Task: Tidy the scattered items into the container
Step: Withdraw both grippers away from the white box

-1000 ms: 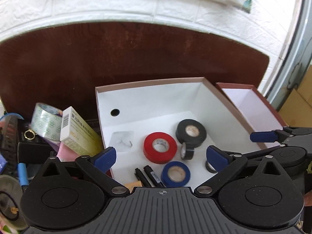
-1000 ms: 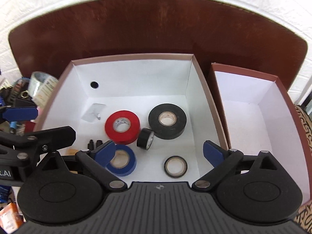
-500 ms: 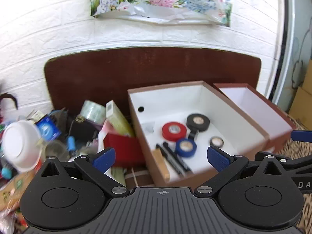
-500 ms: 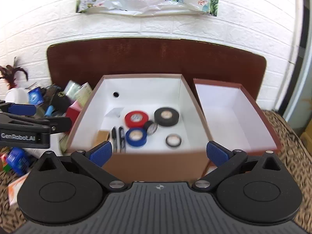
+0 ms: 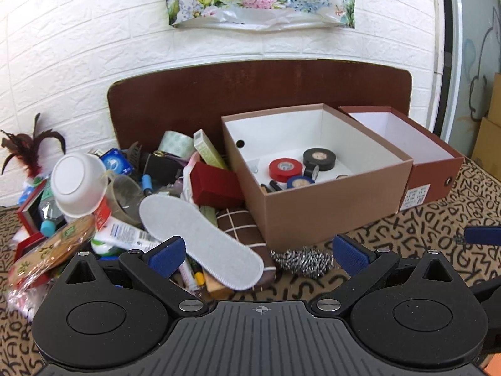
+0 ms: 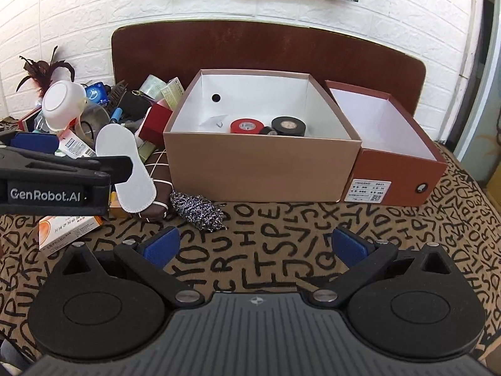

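Note:
A tan open box (image 5: 328, 210) (image 6: 263, 169) holds red tape (image 5: 285, 169) (image 6: 247, 125), black tape (image 5: 319, 158) (image 6: 288, 125), blue tape (image 5: 300, 182) and pens. A pile of scattered items lies to its left: a white insole (image 5: 200, 235) (image 6: 125, 163), a white bowl (image 5: 78, 185) (image 6: 64, 105), a red box (image 5: 216, 185), a steel scourer (image 5: 302, 261) (image 6: 198, 210). My left gripper (image 5: 260, 253) is open and empty, low in front of the pile. My right gripper (image 6: 255, 247) is open and empty above the patterned cloth, in front of the box.
The box's red-brown lid (image 5: 429, 172) (image 6: 394, 169) lies open side up to the right of the box. A brown headboard (image 6: 266, 47) and a white brick wall stand behind. The letter-patterned cloth (image 6: 281, 250) covers the surface. The left gripper's body (image 6: 56, 185) shows at left.
Both grippers have pulled back and down from over the box to in front of it. The pile at the left has come into full view. Both stay open and empty.

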{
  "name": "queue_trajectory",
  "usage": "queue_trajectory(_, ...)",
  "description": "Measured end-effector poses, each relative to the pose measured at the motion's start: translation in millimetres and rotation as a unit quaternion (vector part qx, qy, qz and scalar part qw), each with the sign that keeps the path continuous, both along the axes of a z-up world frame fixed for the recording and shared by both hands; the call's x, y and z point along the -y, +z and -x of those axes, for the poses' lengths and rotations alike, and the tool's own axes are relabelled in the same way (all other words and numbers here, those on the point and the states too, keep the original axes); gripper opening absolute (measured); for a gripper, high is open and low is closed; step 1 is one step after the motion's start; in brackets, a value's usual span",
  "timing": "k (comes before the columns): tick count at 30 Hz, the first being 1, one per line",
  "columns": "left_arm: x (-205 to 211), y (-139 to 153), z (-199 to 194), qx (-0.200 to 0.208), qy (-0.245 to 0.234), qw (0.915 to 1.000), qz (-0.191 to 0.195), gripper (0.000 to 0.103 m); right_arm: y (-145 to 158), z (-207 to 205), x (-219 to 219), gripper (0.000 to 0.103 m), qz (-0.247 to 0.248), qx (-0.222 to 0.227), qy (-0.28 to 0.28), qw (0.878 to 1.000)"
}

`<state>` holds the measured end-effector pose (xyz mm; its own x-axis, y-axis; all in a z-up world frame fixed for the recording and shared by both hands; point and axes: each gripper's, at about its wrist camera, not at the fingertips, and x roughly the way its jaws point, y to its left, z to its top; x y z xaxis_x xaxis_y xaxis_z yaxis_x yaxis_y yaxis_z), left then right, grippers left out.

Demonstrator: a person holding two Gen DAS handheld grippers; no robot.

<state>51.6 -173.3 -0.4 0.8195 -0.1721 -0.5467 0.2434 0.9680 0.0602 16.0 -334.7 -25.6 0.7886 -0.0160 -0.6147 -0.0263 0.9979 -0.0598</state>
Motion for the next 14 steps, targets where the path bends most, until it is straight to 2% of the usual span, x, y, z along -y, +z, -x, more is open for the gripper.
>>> queue_trajectory(14,1.0,1.5,7.9,-0.012,-0.016,0.9997,0.017,0.103,4.9,5.5,-0.8,0.103,0.000,0.007,-0.002,1.000)
